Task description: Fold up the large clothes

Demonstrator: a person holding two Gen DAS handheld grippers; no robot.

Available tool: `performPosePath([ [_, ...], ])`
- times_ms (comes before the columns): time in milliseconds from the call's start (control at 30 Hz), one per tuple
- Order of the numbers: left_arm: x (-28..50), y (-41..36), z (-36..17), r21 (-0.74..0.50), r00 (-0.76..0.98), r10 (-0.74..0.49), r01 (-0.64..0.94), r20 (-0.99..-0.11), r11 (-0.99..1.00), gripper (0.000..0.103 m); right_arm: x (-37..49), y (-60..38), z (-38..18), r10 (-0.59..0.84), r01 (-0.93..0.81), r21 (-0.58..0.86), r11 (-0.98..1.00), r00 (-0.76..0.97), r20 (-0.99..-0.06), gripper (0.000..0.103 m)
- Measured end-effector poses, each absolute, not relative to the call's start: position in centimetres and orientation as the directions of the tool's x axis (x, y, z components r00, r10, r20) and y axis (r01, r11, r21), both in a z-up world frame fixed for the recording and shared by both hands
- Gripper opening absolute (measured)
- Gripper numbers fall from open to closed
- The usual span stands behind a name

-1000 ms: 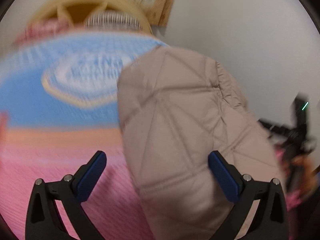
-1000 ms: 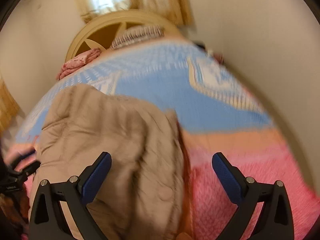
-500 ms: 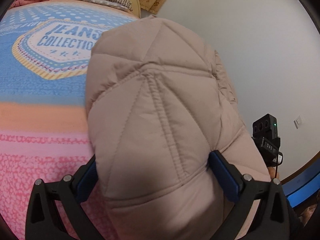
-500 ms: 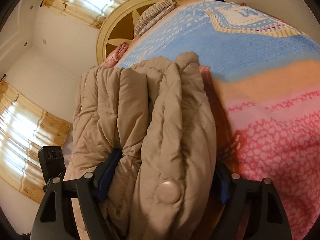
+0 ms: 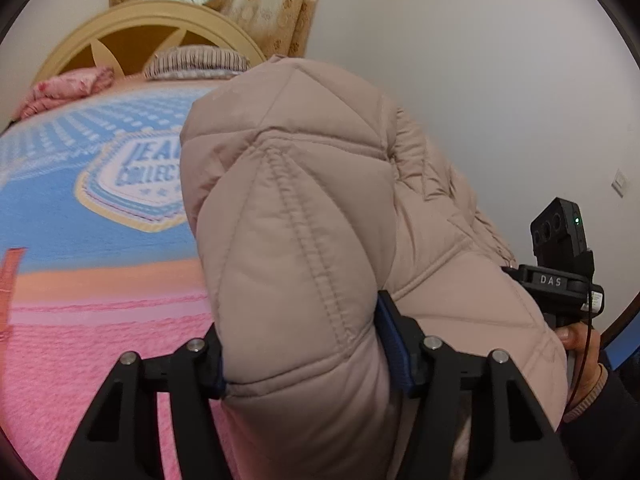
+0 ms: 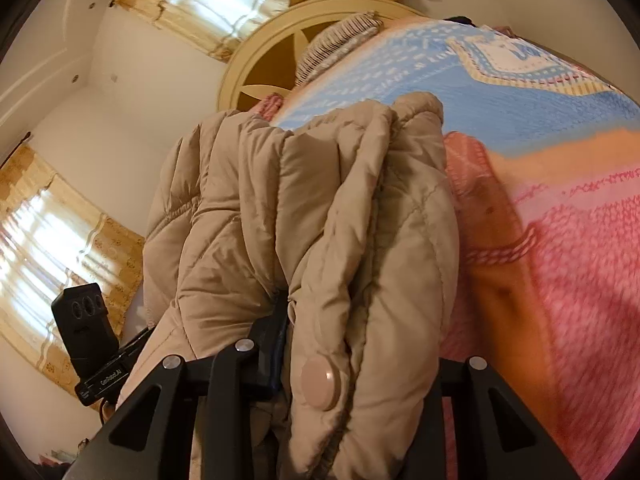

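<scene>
A beige quilted puffer jacket (image 5: 304,208) is bunched up above the bed. My left gripper (image 5: 306,360) has a thick padded fold between its blue pads; the jaws are closing and the pads dent the fabric. In the right wrist view the same jacket (image 6: 320,208) hangs in folds with a round snap button showing. My right gripper (image 6: 360,364) is closing on a gathered edge of it, and the jacket hides the right finger. The right gripper's body (image 5: 560,264) and a hand show at the right of the left wrist view.
The bed wears a blue, orange and pink knitted bedspread (image 5: 80,320) with a printed badge. A cream headboard (image 5: 132,28), a striped pillow (image 5: 196,62) and a folded pink quilt (image 5: 64,92) lie at its far end. A plain wall (image 5: 480,80) rises on the right; curtains (image 6: 52,248) hang on the left.
Both grippers stood wide open over the jacket a second ago. Their jaws have since come in onto its folds, and the jacket is lifted and bunched between them.
</scene>
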State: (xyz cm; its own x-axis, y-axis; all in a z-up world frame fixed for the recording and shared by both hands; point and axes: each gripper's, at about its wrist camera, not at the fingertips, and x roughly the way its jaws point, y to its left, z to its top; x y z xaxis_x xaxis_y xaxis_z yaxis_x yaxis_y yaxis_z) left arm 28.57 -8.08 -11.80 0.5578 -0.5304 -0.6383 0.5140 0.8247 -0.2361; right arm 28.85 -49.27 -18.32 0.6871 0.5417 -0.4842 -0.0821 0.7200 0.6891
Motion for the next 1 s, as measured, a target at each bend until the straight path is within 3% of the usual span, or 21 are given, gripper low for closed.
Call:
performPosePath([
  [333, 25.0, -1.2, -9.8, -0.155, 0.667, -0.421, 0.422, -0.615, 0.893, 0.059, 27.8, -41.6, -15.7, 0.629, -0.209, 0.693, 0.69, 0.646, -0.431, 0.031],
  [1000, 21.9, 13.9, -9.9, -0.162, 0.779, -0.205, 0.134, -0.593, 0.978, 0.059, 34.3, -21.0, -14.1, 0.79, -0.409, 0.689, 0.598, 0.444, -0.422, 0.031],
])
